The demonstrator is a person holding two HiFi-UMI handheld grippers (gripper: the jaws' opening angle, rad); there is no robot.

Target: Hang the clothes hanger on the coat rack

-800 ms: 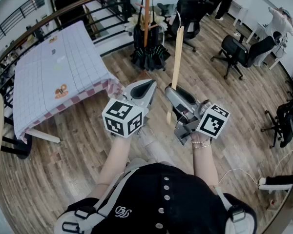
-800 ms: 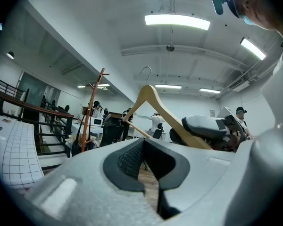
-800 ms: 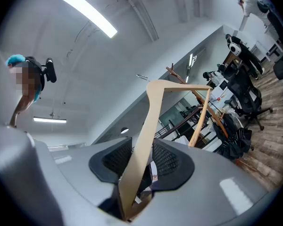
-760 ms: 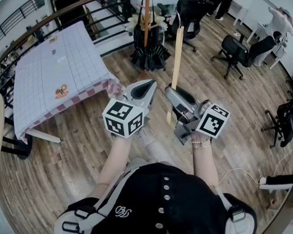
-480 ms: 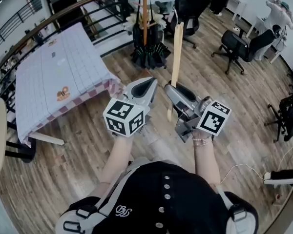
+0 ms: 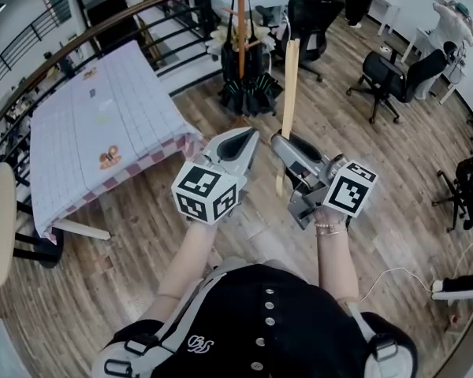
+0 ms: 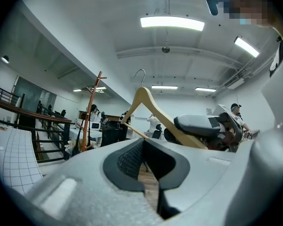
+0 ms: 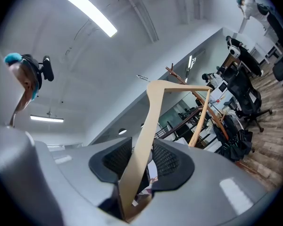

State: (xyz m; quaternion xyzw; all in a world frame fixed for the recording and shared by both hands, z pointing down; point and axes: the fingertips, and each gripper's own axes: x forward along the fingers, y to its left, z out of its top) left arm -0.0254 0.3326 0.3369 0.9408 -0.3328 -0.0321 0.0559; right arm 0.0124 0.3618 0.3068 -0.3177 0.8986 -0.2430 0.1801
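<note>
Two hand-held grippers are in play, with one pale wooden clothes hanger with a metal hook and one tall reddish-brown wooden coat rack with angled pegs. Around them are one table under a white-and-lilac checked cloth, a dark metal railing with a wooden top rail, and at least three black office chairs. The left gripper is clenched at its tips and grasps nothing; only a sliver of floor shows behind its pads. Just to its right, the right gripper is clamped on the hanger, its pads pressing either side of one sloping shoulder arm near that arm's lower end, which pokes out a little below the jaws. From there the hanger rises up and ahead of the right gripper to its peak and hook. The coat rack stands ahead of both grippers and somewhat left of the hanger, apart from it. A dark bundle sits at its foot. Bare wood-plank floor lies open between the grippers and the rack. The table's near corner comes close on the left gripper's left. The chairs stand well off to the right gripper's right and beyond, and the railing runs behind the table and the rack.
</note>
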